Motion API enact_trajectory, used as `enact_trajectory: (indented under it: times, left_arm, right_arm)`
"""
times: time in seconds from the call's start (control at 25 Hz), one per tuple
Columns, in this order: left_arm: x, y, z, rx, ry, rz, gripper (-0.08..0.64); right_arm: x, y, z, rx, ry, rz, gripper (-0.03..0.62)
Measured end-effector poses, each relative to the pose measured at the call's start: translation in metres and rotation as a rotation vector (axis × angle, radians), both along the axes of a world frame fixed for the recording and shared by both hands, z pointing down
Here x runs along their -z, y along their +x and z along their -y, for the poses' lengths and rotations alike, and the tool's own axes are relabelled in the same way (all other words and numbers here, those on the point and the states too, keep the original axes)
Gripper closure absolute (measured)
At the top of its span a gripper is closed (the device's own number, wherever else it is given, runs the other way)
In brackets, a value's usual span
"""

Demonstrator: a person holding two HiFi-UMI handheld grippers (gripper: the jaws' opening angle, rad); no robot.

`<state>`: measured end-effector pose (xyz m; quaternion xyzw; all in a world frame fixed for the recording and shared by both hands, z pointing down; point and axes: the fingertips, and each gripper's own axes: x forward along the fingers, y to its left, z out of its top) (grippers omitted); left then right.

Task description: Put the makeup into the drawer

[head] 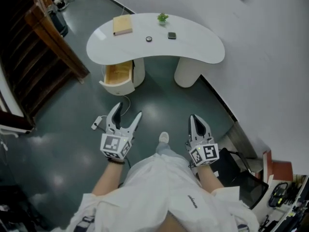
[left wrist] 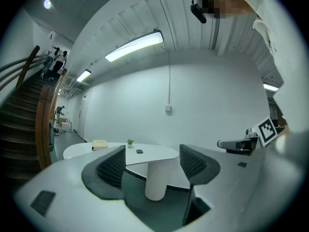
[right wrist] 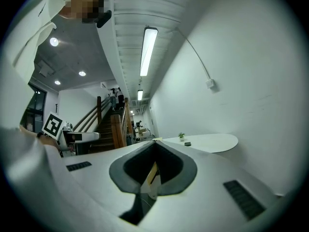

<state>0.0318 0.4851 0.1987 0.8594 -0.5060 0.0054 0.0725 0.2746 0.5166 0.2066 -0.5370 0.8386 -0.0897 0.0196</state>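
Note:
A white curved table (head: 203, 47) stands ahead of me. On it lie a small round makeup case (head: 149, 39) and a dark square compact (head: 172, 35), the compact also showing in the left gripper view (left wrist: 139, 151) and the right gripper view (right wrist: 187, 143). Under the table's left end a wooden drawer (head: 118, 75) stands pulled open. My left gripper (head: 128, 110) is held level, well short of the table, open and empty (left wrist: 152, 166). My right gripper (head: 193, 117) is beside it, shut on nothing (right wrist: 154, 144).
A tan box (head: 122, 25) and a small potted plant (head: 162, 18) also sit on the table. A wooden staircase (head: 43, 57) runs along the left. A white plug and cable (head: 98, 122) lie on the floor near my left gripper. Dark gear (head: 241, 180) sits by the right wall.

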Motion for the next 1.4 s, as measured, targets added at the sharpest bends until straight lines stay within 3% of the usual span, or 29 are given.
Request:
enact_trajectory:
  times: [0.36,0.72,1.08,1.4]
  left_arm:
    - [-0.004,0.028,0.095,0.052,-0.033,0.018,0.221]
    - [-0.012,0.059,0.151,0.075,-0.052,0.006,0.221]
    - [-0.016,0.066,0.203,0.047,-0.056,0.002,0.221]
    - [-0.03,0.058,0.289,0.007,-0.064,0.01,0.221]
  right_arm:
    - [-0.003,0.012,0.108,0.083,-0.012,0.003,0.575]
    - [-0.004,0.032,0.177,0.149,-0.02,-0.005,0.575]
    - [-0.012,0.02,0.218,0.159,-0.038,0.01,0.575]
    - [-0.022,-0.006,0.292,0.154,-0.045,0.018,0.575]
